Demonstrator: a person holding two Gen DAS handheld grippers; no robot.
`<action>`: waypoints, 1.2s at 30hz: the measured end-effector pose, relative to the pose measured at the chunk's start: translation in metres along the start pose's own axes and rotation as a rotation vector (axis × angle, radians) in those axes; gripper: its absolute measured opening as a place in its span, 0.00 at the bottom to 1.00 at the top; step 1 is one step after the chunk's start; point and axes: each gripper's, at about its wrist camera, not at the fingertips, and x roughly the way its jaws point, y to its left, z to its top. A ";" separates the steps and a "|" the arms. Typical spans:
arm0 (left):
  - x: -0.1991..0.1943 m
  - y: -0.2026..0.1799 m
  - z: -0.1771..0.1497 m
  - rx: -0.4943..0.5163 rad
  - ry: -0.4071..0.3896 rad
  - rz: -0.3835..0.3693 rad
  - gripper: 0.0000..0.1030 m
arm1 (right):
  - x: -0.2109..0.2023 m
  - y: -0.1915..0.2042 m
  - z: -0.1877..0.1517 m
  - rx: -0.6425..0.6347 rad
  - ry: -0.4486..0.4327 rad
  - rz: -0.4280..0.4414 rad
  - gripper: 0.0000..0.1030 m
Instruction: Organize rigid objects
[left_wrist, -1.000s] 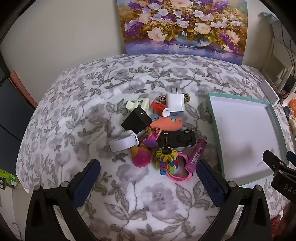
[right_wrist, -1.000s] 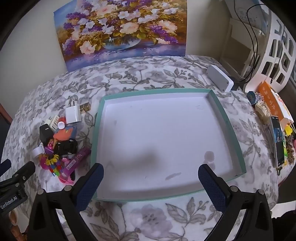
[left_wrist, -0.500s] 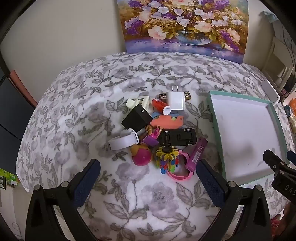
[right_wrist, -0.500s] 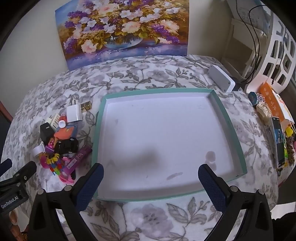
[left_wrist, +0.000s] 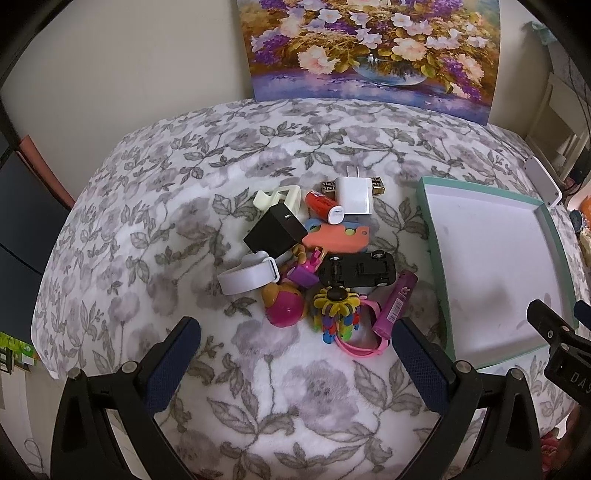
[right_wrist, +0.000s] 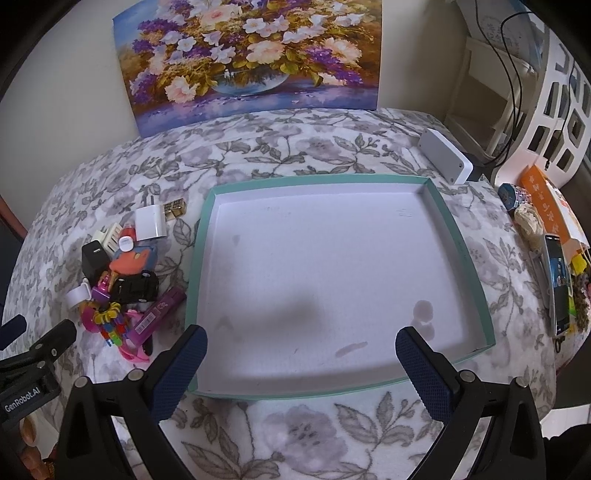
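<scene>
A pile of small rigid things lies on the flowered cloth: a white charger (left_wrist: 354, 195), a black cube charger (left_wrist: 275, 230), a red tube (left_wrist: 325, 207), an orange foam piece (left_wrist: 336, 236), a black toy car (left_wrist: 356, 268), a purple tube (left_wrist: 395, 304), a pink ball toy (left_wrist: 284, 308) and a colourful flower toy (left_wrist: 336, 310). My left gripper (left_wrist: 295, 354) hangs open and empty just short of the pile. To the right stands an empty teal tray (right_wrist: 199, 251). My right gripper (right_wrist: 301, 363) is open over the tray's near edge, holding nothing.
A flower painting (right_wrist: 251, 59) leans on the back wall. Past the tray's far right corner lies a white box (right_wrist: 445, 160). A phone (right_wrist: 557, 273) and orange packaging (right_wrist: 546, 199) crowd the right edge. White shelving (right_wrist: 554, 88) stands beyond.
Both views have shifted only slightly. The pile and the tray stay where they were, and both grippers remain open and empty.
</scene>
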 end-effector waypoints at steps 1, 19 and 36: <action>0.000 0.000 0.000 -0.001 0.001 0.000 1.00 | 0.000 0.000 0.000 0.000 0.001 0.000 1.00; 0.001 0.001 0.000 -0.008 0.007 -0.003 1.00 | 0.000 0.001 0.000 -0.005 0.003 -0.002 1.00; 0.001 0.001 -0.001 -0.015 0.012 -0.013 1.00 | 0.002 0.002 -0.001 -0.016 0.011 -0.006 1.00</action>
